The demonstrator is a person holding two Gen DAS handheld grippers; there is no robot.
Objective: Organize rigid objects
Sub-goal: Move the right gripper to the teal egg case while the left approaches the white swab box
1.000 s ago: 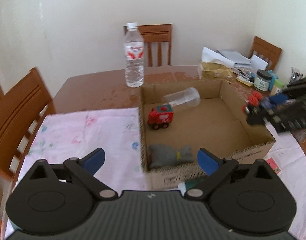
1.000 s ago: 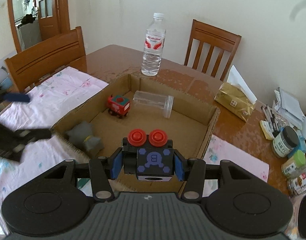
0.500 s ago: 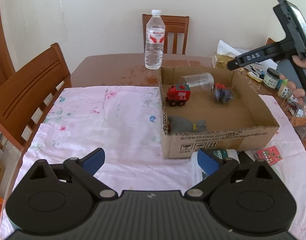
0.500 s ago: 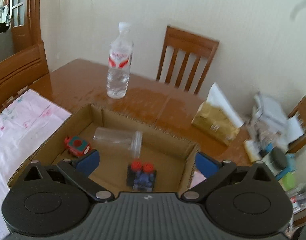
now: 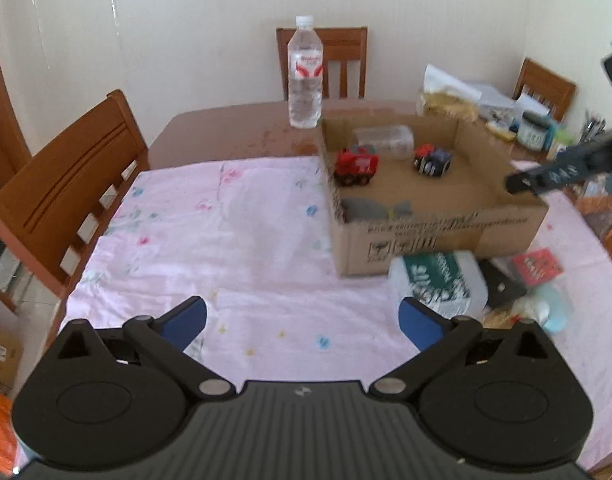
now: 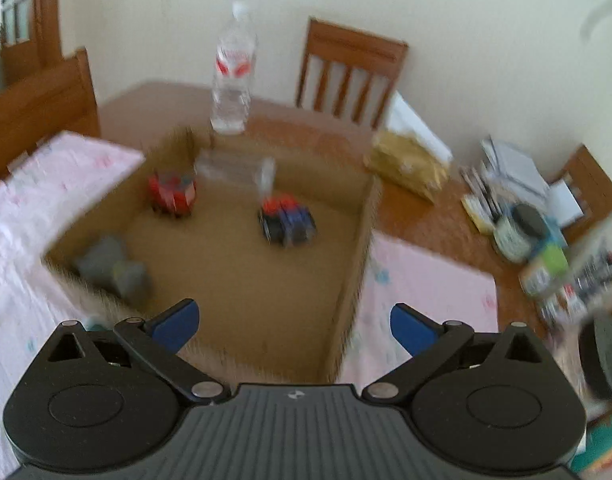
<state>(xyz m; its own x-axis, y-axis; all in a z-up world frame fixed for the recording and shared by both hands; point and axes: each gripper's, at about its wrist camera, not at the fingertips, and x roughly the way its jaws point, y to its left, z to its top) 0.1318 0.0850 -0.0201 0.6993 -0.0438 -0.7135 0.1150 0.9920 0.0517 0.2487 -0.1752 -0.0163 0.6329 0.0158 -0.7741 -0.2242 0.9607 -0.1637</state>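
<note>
An open cardboard box (image 5: 437,236) (image 6: 357,248) sits on the table. Inside lie a red toy truck (image 5: 355,166) (image 6: 172,194), a blue and black toy car with red knobs (image 5: 433,160) (image 6: 288,220), a clear plastic cup on its side (image 5: 383,141) (image 6: 234,170) and a grey soft object (image 5: 373,209) (image 6: 114,268). My left gripper (image 5: 302,320) is open and empty over the pink cloth, well short of the box. My right gripper (image 6: 292,322) is open and empty above the box's near edge; it also shows in the left wrist view (image 5: 565,170).
A water bottle (image 5: 304,76) stands behind the box. A white and green package (image 5: 437,280), a red card (image 5: 537,266) and clutter lie in front of the box at right. Jars and papers (image 6: 521,224) crowd the right side. Wooden chairs (image 5: 66,188) surround the table.
The right gripper let go of the blue toy car, which now lies in the box, then drew back over the near edge. The left gripper pulled back from the box.
</note>
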